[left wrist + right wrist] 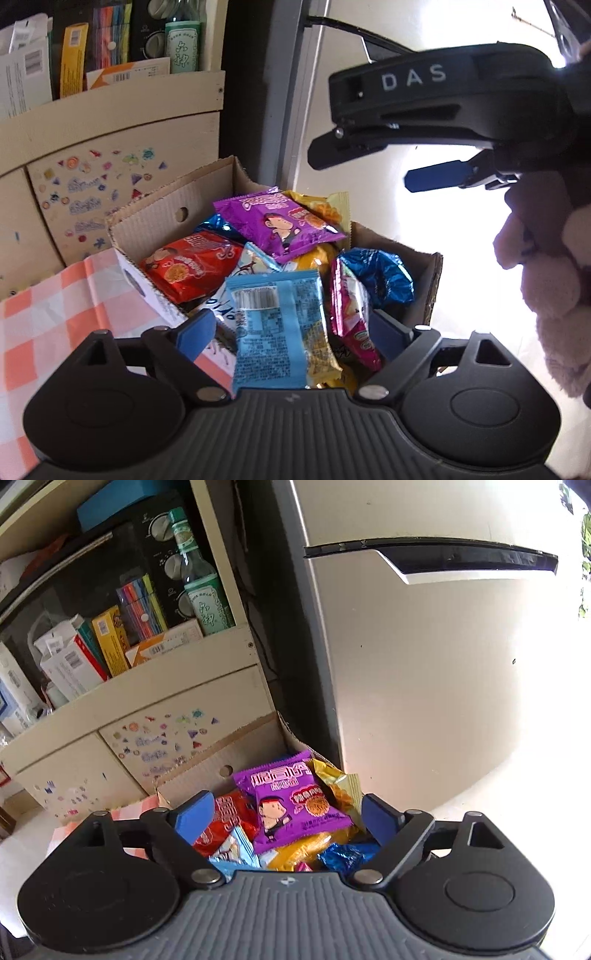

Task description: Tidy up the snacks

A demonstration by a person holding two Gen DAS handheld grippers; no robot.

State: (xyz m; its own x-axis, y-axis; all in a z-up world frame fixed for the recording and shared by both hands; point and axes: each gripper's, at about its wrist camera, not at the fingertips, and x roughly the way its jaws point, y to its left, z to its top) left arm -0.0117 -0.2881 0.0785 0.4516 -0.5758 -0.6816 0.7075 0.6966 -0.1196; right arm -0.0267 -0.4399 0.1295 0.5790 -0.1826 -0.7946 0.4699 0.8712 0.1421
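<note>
An open cardboard box [166,214] on the table holds several snack packets. On top lies a purple packet [280,225] with a red packet [188,266] to its left, and a blue foil one [380,277] and a magenta one [351,314] to the right. A light blue packet [273,325] lies nearest, between the fingers of my left gripper [291,332]; these stand wide apart and do not touch it. My right gripper [288,819] hovers open over the purple packet [291,801] and the box [251,746]. In the left wrist view the right gripper [362,166] hangs above the box's right side.
A pink-and-white checked cloth [55,325] covers the table left of the box. Behind stands a cream cupboard [110,709] with stickers; its shelf holds boxes and a green bottle [207,602]. A fridge [424,683] rises close on the right. A fuzzy pink sleeve [546,277] holds the right gripper.
</note>
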